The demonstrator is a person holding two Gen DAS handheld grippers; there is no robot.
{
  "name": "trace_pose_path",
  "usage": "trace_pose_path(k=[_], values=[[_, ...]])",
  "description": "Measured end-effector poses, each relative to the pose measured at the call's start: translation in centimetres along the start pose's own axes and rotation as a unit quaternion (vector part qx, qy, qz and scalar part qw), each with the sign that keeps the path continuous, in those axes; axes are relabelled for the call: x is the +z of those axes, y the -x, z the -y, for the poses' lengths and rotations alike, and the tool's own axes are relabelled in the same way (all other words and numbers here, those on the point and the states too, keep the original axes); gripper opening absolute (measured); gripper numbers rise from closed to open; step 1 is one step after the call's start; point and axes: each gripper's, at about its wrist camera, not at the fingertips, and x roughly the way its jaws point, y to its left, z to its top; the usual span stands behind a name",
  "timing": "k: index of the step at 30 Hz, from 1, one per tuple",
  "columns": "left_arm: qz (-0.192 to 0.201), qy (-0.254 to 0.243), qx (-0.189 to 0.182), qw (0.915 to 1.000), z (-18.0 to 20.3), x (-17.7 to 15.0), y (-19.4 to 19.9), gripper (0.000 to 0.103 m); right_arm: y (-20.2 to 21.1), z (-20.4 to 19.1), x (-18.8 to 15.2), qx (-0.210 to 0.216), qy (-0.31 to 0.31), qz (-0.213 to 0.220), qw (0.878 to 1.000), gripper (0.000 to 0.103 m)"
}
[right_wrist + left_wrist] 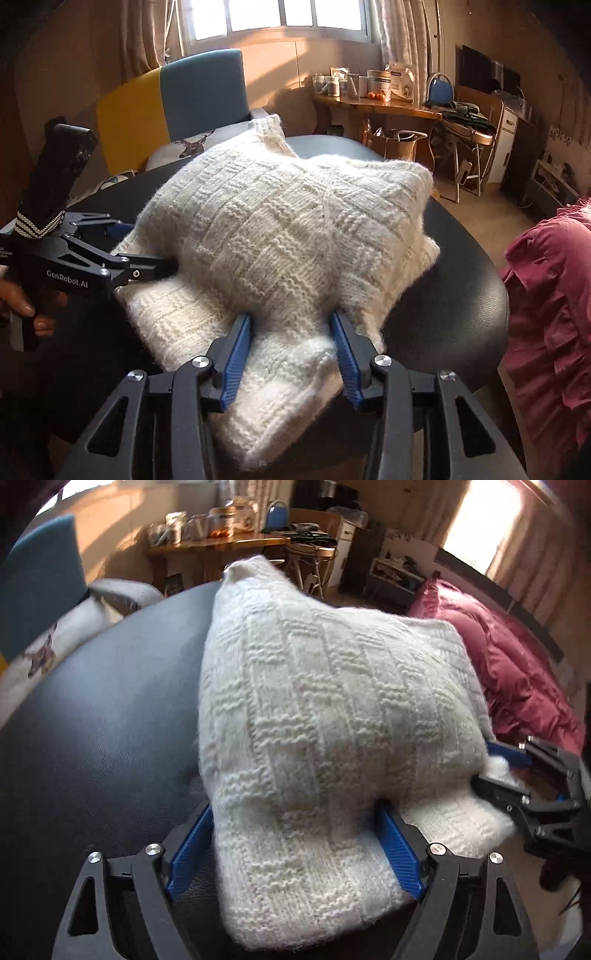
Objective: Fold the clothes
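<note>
A white knitted sweater lies bunched and folded on a round black table. My left gripper is open, with its blue fingers wide apart on either side of the sweater's near edge and their tips buried in the knit. My right gripper holds a thick roll of the sweater between its narrower-set blue fingers. The top layer drapes over the tips. Each gripper shows in the other view: the right gripper at the sweater's right edge, the left gripper at its left edge.
A dark red quilt lies to the right of the table. A blue and yellow chair with a deer cushion stands behind it. A wooden table with jars, a stool and shelves line the far wall. A hand holds the left gripper's handle.
</note>
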Motion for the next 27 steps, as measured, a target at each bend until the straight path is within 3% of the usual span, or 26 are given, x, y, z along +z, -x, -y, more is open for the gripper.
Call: trace_pose_path(k=[3, 7, 12, 15, 20, 27], values=[[0.019, 0.024, 0.018, 0.9994, -0.1, 0.1, 1.0, 0.087, 0.2, -0.5, -0.4, -0.009, -0.013, 0.023, 1.0, 0.046], [0.072, -0.007, 0.098, 0.9925, 2.2, 0.6, 4.3, 0.087, 0.8, -1.2, -0.9, -0.017, -0.034, 0.045, 0.998, 0.051], [0.105, 0.007, 0.124, 0.9868, 3.6, 1.1, 9.0, 0.093, 2.5, -1.9, 0.5, -0.034, -0.08, 0.045, 0.995, 0.051], [0.133, 0.01, 0.149, 0.9797, 4.6, 0.4, 12.1, 0.101, 4.6, -2.2, 1.3, -0.049, -0.124, 0.056, 0.989, 0.071], [0.172, 0.001, 0.144, 0.9745, 6.5, -1.7, 17.0, 0.103, 8.3, -5.0, 2.6, -0.1, -0.144, 0.091, 0.98, 0.072], [0.204, 0.007, 0.151, 0.9671, 8.8, -3.2, 21.5, 0.103, 9.3, -8.9, 3.5, -0.091, -0.1, 0.089, 0.987, 0.072]])
